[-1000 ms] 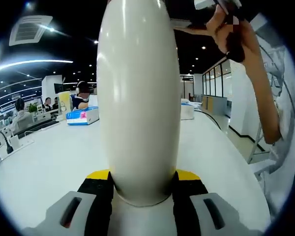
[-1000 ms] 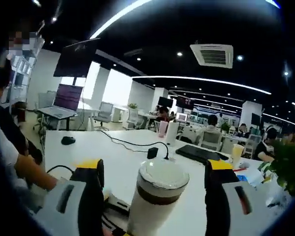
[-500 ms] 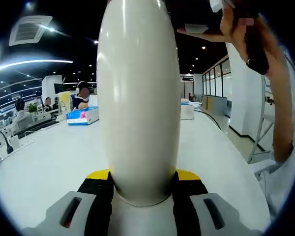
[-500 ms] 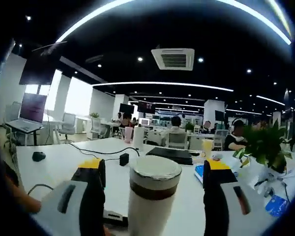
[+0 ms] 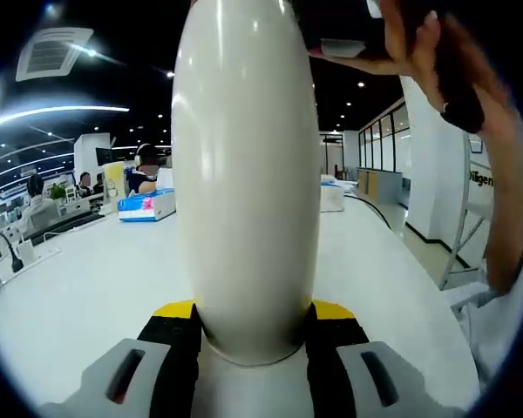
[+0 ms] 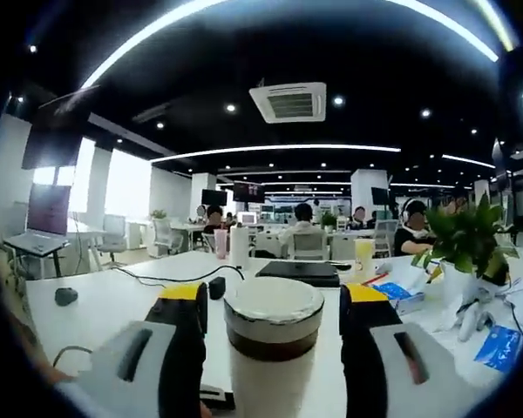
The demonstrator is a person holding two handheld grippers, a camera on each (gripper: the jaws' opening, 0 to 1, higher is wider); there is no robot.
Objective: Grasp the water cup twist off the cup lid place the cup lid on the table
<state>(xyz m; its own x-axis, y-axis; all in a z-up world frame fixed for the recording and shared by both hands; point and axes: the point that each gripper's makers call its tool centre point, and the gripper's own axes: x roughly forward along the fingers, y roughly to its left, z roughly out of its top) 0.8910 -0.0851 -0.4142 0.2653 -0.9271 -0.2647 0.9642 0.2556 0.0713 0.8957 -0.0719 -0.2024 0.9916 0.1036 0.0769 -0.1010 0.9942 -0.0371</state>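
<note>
In the left gripper view the left gripper [image 5: 248,335] has its jaws clamped on the lower body of the cream-white water cup [image 5: 246,174], which stands upright above the white counter [image 5: 87,270]. In the right gripper view the right gripper [image 6: 273,305] sits level with the cup lid [image 6: 273,300], a pale cap over a dark brown band; its jaws flank the lid closely, but whether they already press it I cannot tell.

Likely risks from here:
- If the right jaws close only on the lid's rounded top edge rather than the band, they may slip when twisting.
- The cup's body is smooth and tapered, so it could rotate inside the left jaws and the thread would not loosen.
- A tilted pull once the thread frees could tip the cup or spill its contents.

Farther off, a black cable [image 6: 170,277], a laptop [image 6: 298,273] and a potted plant [image 6: 466,248] crowd the counter where the lid must land.
</note>
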